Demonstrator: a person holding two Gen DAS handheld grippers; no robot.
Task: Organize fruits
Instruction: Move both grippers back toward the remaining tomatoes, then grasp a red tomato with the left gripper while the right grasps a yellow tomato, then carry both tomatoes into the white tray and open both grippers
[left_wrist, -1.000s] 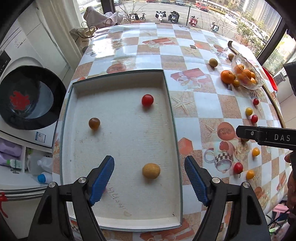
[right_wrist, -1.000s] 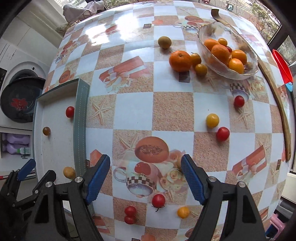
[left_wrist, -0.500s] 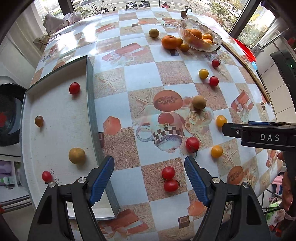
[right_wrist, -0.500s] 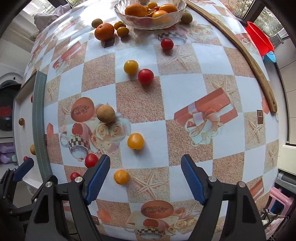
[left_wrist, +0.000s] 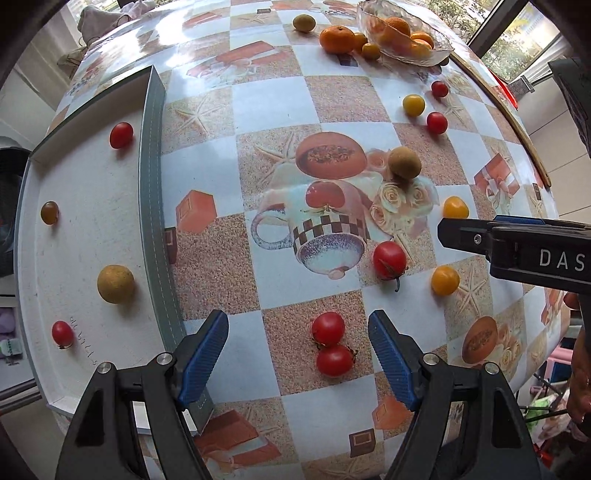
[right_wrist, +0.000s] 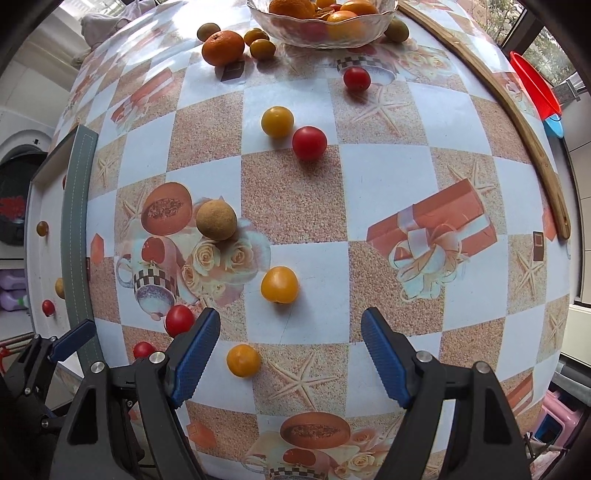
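Note:
My left gripper (left_wrist: 298, 350) is open, with a pair of red cherry tomatoes (left_wrist: 328, 328) between its fingers on the table. A white tray (left_wrist: 151, 177) at the left holds a red tomato (left_wrist: 121, 135), a brown fruit (left_wrist: 49, 212), a tan round fruit (left_wrist: 115, 284) and a small red tomato (left_wrist: 62, 333). My right gripper (right_wrist: 290, 356) is open above the table; a yellow tomato (right_wrist: 279, 285) lies just beyond its fingers and an orange one (right_wrist: 243, 360) by its left finger. The right gripper also shows in the left wrist view (left_wrist: 517, 247).
A glass bowl (right_wrist: 321, 35) of oranges stands at the far edge, with a mandarin (right_wrist: 223, 48) and small fruits beside it. Loose red and yellow tomatoes (right_wrist: 309, 142) and a brown round fruit (right_wrist: 216, 220) lie mid-table. A wooden strip (right_wrist: 517, 110) edges the right side.
My left gripper has swung right from over the tray to over the table's red tomatoes. My right gripper has moved closer to the yellow tomatoes. Both stay open.

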